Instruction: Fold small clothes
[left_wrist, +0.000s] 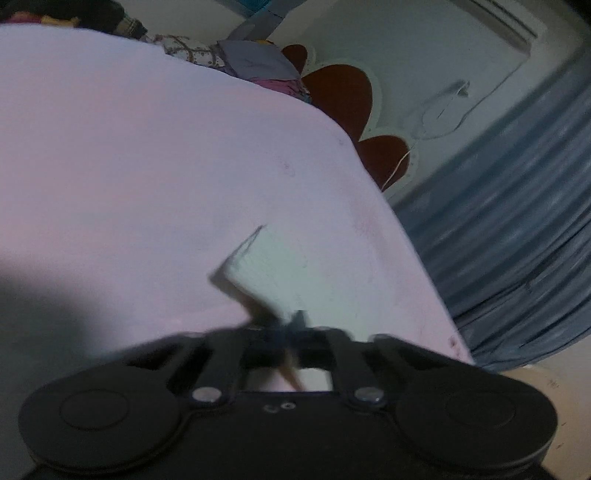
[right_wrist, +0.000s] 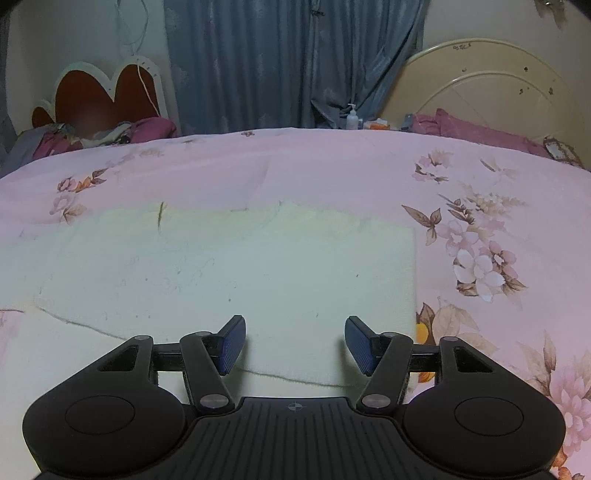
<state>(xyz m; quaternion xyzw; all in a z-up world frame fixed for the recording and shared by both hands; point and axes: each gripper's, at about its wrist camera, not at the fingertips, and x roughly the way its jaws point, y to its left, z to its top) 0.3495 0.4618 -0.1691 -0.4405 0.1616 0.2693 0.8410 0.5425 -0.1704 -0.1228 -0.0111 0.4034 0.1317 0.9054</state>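
A pale cream cloth (right_wrist: 229, 273) lies flat on the pink floral bed, folded with a straight right edge. My right gripper (right_wrist: 295, 343) is open and empty, its blue pads (right_wrist: 232, 343) hovering over the cloth's near edge. In the blurred, tilted left wrist view, my left gripper (left_wrist: 284, 328) is shut on a corner of the pale cloth (left_wrist: 269, 266), which stands lifted above the pink bedsheet (left_wrist: 147, 166).
A red heart-shaped headboard (right_wrist: 107, 92) and piled clothes (right_wrist: 92, 134) are at the far left. Blue curtains (right_wrist: 291, 62) hang behind. A lotion bottle (right_wrist: 352, 117) and a cream bed frame (right_wrist: 491, 81) stand at the far right.
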